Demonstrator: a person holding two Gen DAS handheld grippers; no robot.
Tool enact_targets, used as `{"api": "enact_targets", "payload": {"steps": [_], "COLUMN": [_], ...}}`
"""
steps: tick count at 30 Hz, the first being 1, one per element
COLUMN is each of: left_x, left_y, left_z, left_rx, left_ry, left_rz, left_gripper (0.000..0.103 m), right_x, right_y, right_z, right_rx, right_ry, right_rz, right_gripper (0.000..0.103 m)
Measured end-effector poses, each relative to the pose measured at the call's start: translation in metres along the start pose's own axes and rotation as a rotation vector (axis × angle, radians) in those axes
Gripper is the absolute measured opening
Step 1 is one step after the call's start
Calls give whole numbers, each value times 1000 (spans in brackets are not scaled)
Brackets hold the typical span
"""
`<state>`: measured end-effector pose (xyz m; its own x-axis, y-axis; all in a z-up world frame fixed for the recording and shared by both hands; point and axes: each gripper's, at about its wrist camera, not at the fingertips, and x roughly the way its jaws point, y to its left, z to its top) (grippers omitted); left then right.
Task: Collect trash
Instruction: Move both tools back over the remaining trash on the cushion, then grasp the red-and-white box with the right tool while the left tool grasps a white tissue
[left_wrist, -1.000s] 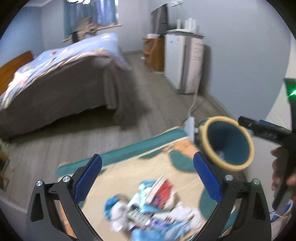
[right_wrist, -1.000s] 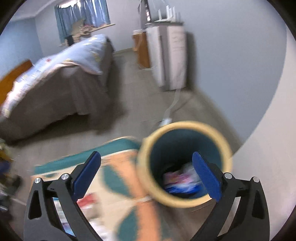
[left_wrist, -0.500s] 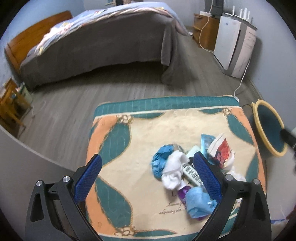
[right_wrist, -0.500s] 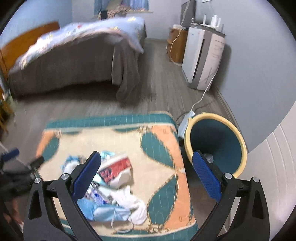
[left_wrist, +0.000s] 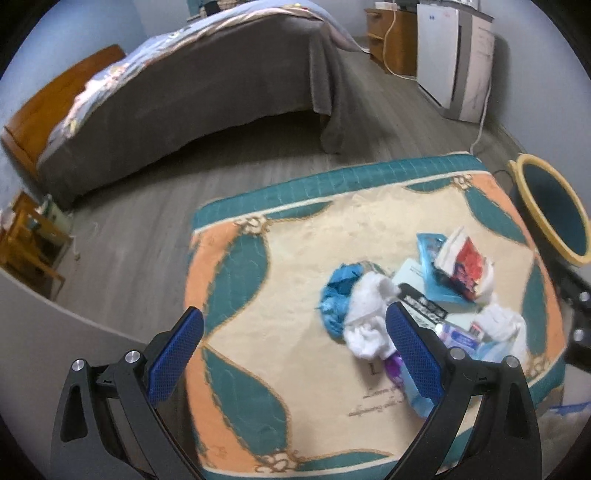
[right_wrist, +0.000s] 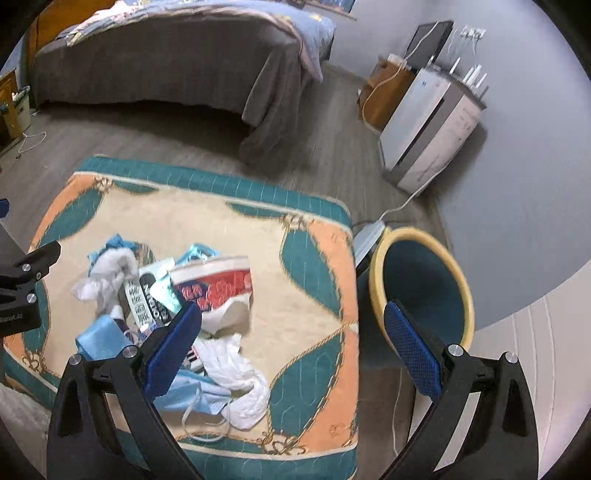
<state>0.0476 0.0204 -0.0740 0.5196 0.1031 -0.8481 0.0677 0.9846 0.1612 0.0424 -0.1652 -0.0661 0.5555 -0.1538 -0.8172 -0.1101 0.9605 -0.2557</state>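
teal bin (right_wrist: 424, 291) now off to the side; right gripper (right_wrist: 291, 347) swung back over trash pile (right_wrist: 166, 295), jaws wide, empty. left gripper (left_wrist: 295, 354) wide too. next pick pending.

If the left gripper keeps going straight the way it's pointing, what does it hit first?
Probably the bare mat. The open left gripper aims just left of the trash pile, with the white tissue beside its right jaw. Depth is hard to judge.

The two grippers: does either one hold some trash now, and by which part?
Nothing is held. The left gripper and right gripper are both open and empty above the trash pile.
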Motion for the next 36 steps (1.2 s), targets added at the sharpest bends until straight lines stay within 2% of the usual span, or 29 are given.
{"api": "enact_targets", "payload": {"steps": [4,8,14,19,23,26,29,33,34,36], "left_x": [3,5,13,24,34,44,57,70,73,81], "left_y": [-1,2,2,-3,-10,-13,-19,-31,-33,-39], "left_z": [1,1,0,-1,-3,-3,-5,-7,-8,-10], "left_rx": [-13,-49,-37,-12,41,54,74,115,123,148], "left_ry": [19,34,44,57,77,98,131,144,151,180], "left_rz": [-40,-95,-101,-133,-145,-171,-183,-190,-194,-204], "left_gripper": [98,98,98,96,94,81,75,74,67,42], "right_x": [7,14,26,42,57,66,78,86,87,89], "right_y": [-12,-16,-16,-26,-13,-8,-12,-33,-38,-47], "right_z": [-6,-7,-12,-9,-7,-6,-7,-8,-9,-10], "right_rx": [81,147,182,264,200,190,210,300,326,365], "right_ry": [52,92,116,132,160,176,204,211,214,219], "right_rz": [139,193,197,245,246,265,256,261,269,277], "right_gripper": [97,97,97,96,89,82,78,78,78,78]}}
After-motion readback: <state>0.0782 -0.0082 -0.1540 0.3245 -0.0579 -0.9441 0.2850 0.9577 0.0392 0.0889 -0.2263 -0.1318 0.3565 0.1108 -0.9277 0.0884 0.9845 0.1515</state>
